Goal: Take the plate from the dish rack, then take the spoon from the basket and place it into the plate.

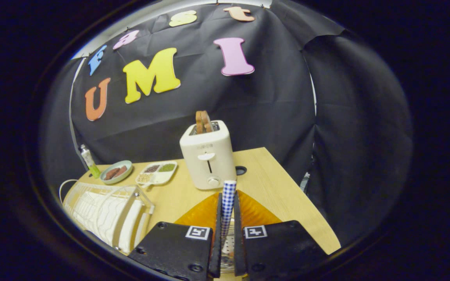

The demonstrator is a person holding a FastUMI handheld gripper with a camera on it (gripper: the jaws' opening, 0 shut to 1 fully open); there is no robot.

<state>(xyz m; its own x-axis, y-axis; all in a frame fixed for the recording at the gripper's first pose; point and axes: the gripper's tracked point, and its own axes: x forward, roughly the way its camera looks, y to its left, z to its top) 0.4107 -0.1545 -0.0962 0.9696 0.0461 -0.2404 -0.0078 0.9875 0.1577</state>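
Note:
My gripper (pixel 228 200) is shut on a spoon (pixel 229 189) with a blue-and-white checked handle. The handle stands upright between the two fingers and sticks out a little past their tips. Low between the fingers I see a pale perforated part, probably the spoon's other end. An orange ribbed plate (pixel 256 212) lies flat on the wooden table (pixel 287 195) directly under and just ahead of the fingers, which hide much of it. The white wire dish rack (pixel 104 212) stands to the left of the fingers.
A white toaster (pixel 208 158) with toast in its slot stands just beyond the plate. Further left are a divided tray of grains (pixel 157 172), a small green dish (pixel 116 171) and a tube (pixel 90 160). The table's right edge runs close beside the plate.

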